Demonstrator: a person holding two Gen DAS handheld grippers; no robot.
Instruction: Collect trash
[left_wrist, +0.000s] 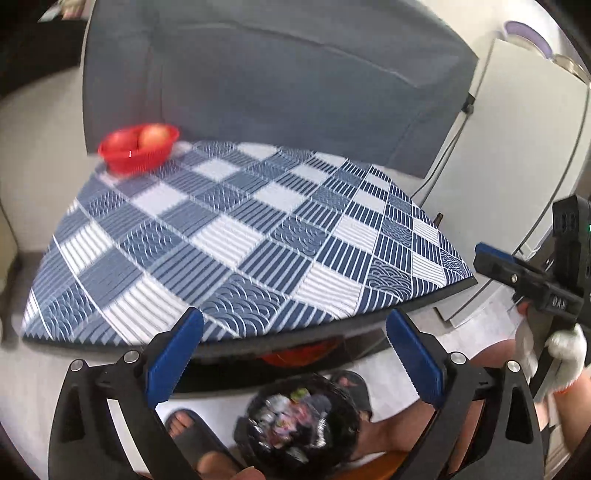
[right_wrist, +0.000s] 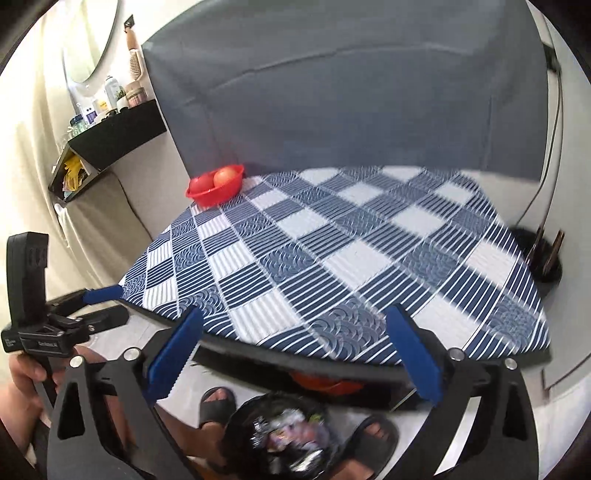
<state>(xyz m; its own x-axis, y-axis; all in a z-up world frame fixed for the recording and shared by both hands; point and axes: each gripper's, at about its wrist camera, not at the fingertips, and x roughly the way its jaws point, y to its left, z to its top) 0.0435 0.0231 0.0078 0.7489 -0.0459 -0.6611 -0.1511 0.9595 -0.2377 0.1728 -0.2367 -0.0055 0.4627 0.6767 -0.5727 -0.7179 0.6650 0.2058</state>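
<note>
A black-lined trash bin (left_wrist: 299, 421) full of crumpled wrappers stands on the floor between the person's feet; it also shows in the right wrist view (right_wrist: 284, 435). My left gripper (left_wrist: 291, 354) is open and empty, held above the bin at the table's near edge. My right gripper (right_wrist: 295, 354) is open and empty too, above the bin. Each gripper shows in the other's view: the right one (left_wrist: 517, 273), the left one (right_wrist: 92, 299). No trash is visible on the blue checked tablecloth (left_wrist: 236, 236).
A red basket (left_wrist: 138, 147) with two apples sits at the table's far left corner, also in the right wrist view (right_wrist: 216, 184). A grey sofa (left_wrist: 280, 74) stands behind the table. A black shelf (right_wrist: 110, 140) with bottles is left. A cable (left_wrist: 443, 162) runs along the right wall.
</note>
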